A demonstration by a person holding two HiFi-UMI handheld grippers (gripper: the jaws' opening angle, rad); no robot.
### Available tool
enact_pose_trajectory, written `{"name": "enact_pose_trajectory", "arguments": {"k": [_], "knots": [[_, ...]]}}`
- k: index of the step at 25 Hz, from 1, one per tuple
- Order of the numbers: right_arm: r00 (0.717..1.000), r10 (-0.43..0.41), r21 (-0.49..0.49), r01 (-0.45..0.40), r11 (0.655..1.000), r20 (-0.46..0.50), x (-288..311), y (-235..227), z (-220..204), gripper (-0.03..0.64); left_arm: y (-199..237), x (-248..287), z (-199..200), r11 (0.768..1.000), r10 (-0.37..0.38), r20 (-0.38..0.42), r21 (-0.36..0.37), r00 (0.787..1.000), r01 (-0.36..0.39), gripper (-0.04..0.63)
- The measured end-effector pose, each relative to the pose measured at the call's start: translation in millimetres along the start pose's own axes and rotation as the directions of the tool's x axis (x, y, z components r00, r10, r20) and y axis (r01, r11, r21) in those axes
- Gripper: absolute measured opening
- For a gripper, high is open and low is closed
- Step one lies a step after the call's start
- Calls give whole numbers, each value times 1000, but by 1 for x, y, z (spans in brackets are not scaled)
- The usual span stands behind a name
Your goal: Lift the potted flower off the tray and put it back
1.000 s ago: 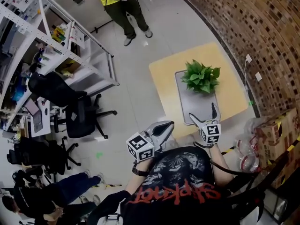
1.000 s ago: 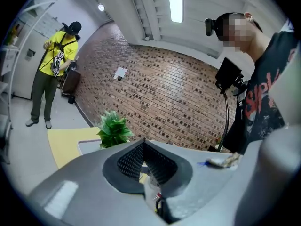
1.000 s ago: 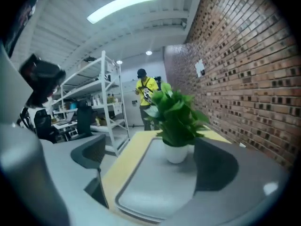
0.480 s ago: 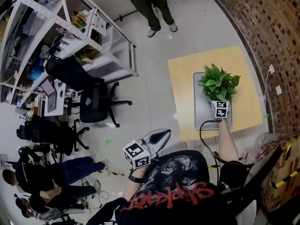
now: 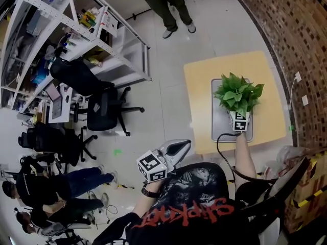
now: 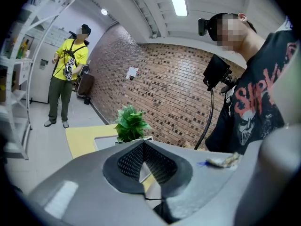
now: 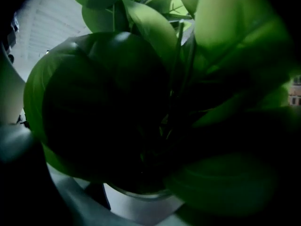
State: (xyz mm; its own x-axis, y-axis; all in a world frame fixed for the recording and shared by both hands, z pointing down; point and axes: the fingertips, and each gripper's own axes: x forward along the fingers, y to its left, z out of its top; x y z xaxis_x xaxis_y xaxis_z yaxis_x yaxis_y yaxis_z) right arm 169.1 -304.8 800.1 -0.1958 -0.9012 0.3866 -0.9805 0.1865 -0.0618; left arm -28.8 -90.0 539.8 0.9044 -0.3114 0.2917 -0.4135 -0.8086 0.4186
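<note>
Two hand-held grippers. Head view: right hand-held gripper (image 5: 238, 117) at the potted flower (image 5: 238, 93), which stands on the grey tray (image 5: 218, 121) on the yellow table (image 5: 202, 86). Left hand-held gripper (image 5: 176, 148) is by the chest, off the table.

Left gripper view: jaw tips together, nothing between them.

Right gripper view: leaves fill the frame, white pot between the jaws, apparently clamped.
</note>
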Motion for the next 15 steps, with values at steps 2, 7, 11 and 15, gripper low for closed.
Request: {"name": "enact_pose_trajectory", "arguments": {"k": [2, 7, 11, 15], "knots": [[999, -14, -29, 15, 999, 36, -29, 5, 30, 558, 3, 3, 5, 1000, -17, 13, -2, 1000, 17, -6], [999, 7, -50, -4, 999, 48, -106, 22, 119, 561, 6, 21, 24, 998, -57, 84, 30, 995, 54, -6], [995, 41, -51, -37, 998, 87, -164, 40, 165, 563, -6, 33, 33, 991, -100, 98, 100, 990, 90, -6], [992, 54, -57, -48, 997, 115, -190, 60, 191, 563, -6, 25, 30, 982, -109, 30, 161, 994, 103, -9]]}}
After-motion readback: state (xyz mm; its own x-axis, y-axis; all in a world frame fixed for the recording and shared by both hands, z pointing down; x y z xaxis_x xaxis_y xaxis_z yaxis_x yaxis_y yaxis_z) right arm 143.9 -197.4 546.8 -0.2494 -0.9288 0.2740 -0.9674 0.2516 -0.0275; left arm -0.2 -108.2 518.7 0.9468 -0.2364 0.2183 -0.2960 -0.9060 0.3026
